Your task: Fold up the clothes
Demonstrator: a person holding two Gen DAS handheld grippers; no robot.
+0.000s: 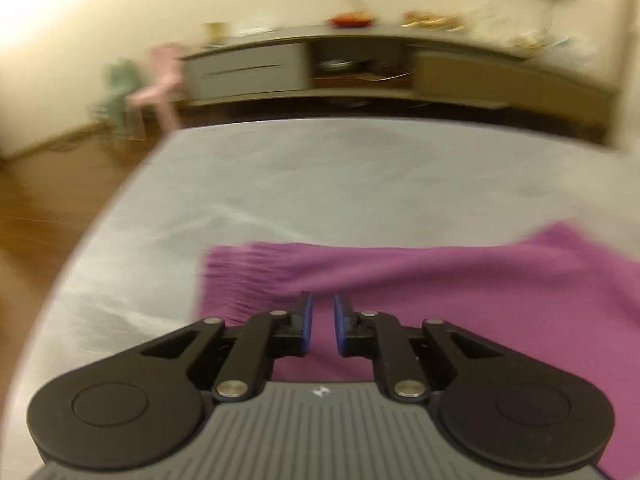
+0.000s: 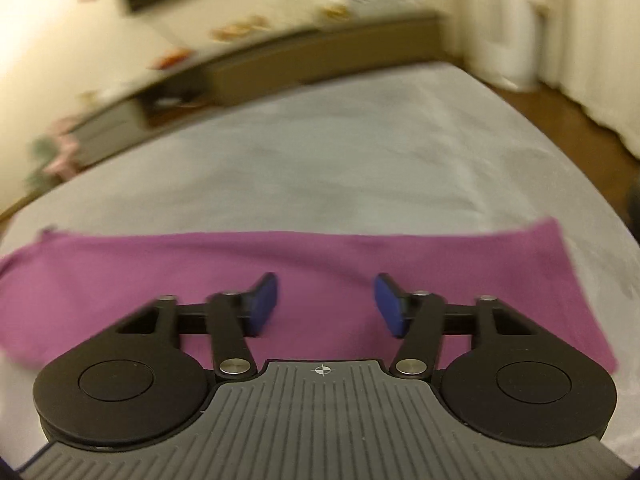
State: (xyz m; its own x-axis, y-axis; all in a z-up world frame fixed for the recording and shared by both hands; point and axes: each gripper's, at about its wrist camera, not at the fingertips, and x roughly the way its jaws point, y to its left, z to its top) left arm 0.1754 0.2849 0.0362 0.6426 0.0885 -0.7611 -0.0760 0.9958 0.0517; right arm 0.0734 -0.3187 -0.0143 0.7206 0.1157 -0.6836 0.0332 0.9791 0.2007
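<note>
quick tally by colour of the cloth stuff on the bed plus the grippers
purple garment: 1
light grey bed sheet: 1
black grippers with blue pads: 2, the left gripper with a narrow gap and the right gripper open wide, nothing between either's pads
total: 4

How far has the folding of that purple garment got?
Done: the purple garment lies on the grey bedsheet as a long flat band, apparently already folded at least once. In hand: nothing; the left gripper and right gripper are both above it with nothing between the jaws. Left: probably folding the band shorter.
</note>
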